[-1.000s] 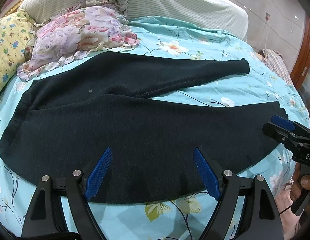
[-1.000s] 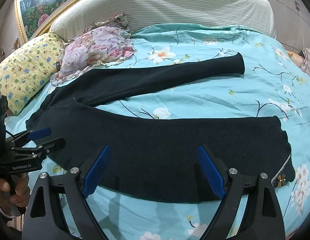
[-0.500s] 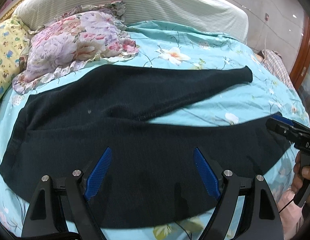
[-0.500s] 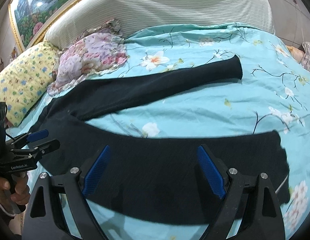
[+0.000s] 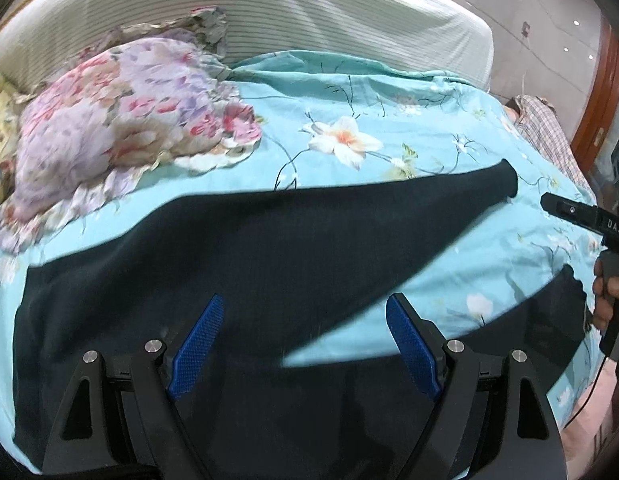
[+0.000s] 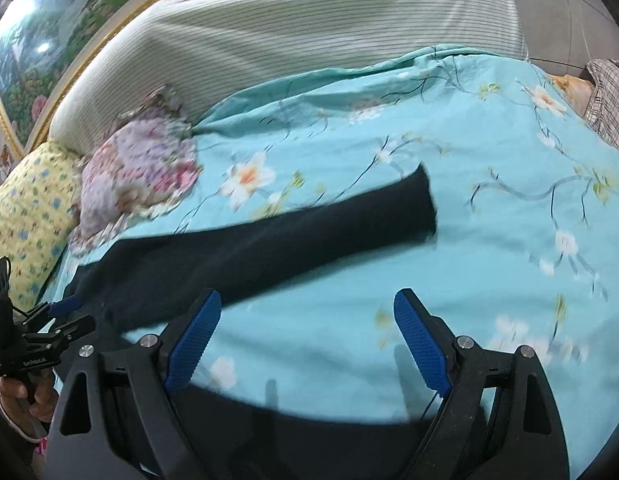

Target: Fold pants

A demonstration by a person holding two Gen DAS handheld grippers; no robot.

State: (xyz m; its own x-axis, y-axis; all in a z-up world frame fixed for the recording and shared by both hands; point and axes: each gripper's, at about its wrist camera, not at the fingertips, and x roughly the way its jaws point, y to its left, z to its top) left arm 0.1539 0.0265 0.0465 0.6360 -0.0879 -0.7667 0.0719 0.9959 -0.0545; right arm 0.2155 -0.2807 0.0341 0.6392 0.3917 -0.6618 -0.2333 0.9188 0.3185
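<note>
Folding has barely begun, judging by how the dark navy knitted pants lie: spread flat on the turquoise flower-printed bedsheet, waist toward the pillows, both legs splayed apart in a V with bare sheet showing between them. No crease or doubled layer is visible, so every fold looks to be still ahead, probably starting with one leg laid over the other. The left gripper, black-framed with blue ribbed pads, hangs over the seat and near leg with its jaws spread wide and nothing between them; whether the tips touch the cloth I cannot tell. The right gripper, of the same build, hovers above the sheet between the two legs, jaws likewise wide apart and empty, the far leg beyond it and the near leg's edge dark beneath its frame. Counting: one pair of pants with two legs; two grippers; two pillows, one pink-and-lilac floral pillow and one yellow spotted pillow; one white striped padded headboard; one checked cloth at the bed's far edge.
</note>
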